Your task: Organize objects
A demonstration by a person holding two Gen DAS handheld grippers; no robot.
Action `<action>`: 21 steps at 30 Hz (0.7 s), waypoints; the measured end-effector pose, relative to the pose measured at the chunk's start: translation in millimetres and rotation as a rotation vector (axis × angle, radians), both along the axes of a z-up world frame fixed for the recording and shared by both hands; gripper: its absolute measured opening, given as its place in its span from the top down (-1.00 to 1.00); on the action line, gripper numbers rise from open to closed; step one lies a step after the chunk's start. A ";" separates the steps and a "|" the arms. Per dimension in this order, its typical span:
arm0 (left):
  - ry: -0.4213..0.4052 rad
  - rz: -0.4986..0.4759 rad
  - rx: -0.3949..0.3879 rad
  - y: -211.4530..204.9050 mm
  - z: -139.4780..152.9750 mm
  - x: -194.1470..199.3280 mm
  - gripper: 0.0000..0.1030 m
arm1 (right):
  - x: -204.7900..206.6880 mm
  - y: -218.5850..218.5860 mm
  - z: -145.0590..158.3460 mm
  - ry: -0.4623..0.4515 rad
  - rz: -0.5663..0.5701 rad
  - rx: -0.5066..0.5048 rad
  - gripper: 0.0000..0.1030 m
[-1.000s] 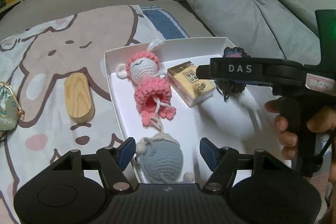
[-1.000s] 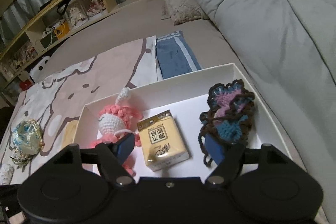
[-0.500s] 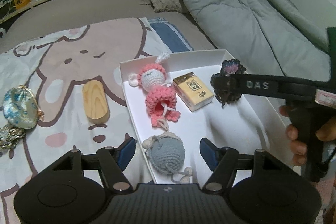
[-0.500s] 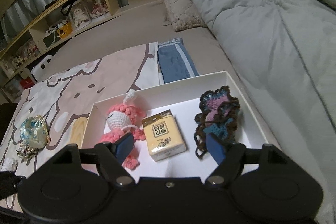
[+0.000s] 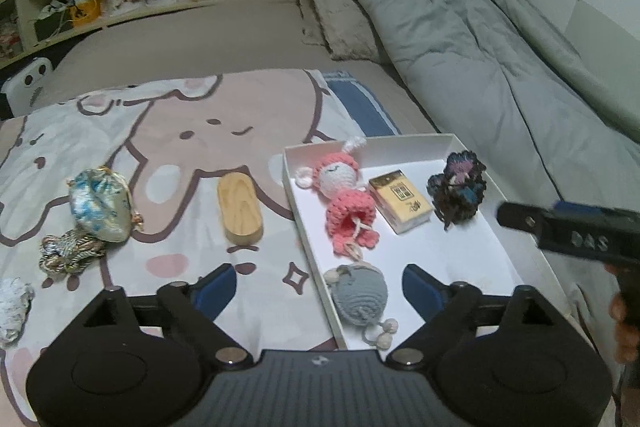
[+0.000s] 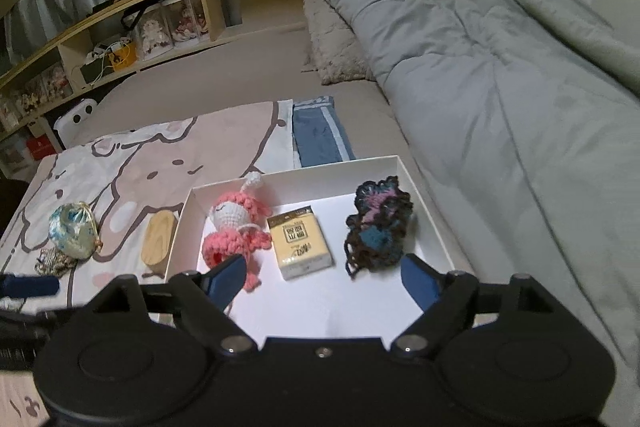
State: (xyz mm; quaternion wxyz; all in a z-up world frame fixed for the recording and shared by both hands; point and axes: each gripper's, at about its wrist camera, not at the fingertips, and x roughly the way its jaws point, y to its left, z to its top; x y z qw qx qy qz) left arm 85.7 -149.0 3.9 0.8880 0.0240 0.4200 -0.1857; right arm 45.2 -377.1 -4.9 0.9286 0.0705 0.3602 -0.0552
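The left gripper (image 5: 318, 289) hangs with its jaws opening and nothing pressed between them; the grey crochet mouse (image 5: 360, 293) lies loose below the gap, at the lower end of the white box (image 5: 516, 259), its cord and two beads trailing toward the bottom of the frame. The right gripper (image 6: 324, 277) is likewise opening and empty over the box floor. A second ago the left blue pads stood just either side of the mouse; now they are spread wider and the whole scene looks smaller and farther off in both views.

In the box, the pink crochet doll (image 5: 346, 203) lies with its long axis running from upper left to lower right, head toward the far wall. The yellow tissue pack (image 5: 400, 201) lies beside it, roughly parallel. The dark crochet piece (image 5: 458, 189) sits by the right wall.

Only the left view shows the mouse and, at right, the right gripper's body with a hand (image 5: 624, 323) on its handle. Both views show the wooden block (image 5: 239, 213), long axis near vertical in frame, and the blue-patterned pouch (image 5: 98, 205) on the cartoon blanket (image 5: 168, 131).
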 end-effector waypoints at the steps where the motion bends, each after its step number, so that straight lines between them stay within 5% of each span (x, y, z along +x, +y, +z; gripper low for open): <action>1: -0.011 0.008 -0.002 2.8 1.4 -1.9 -0.90 | -4.1 0.8 1.7 -0.002 0.000 -0.004 -0.72; 21: -0.097 0.003 -0.005 29.3 2.6 -27.5 -1.00 | -58.6 17.9 5.9 -0.045 -0.034 -0.034 -1.00</action>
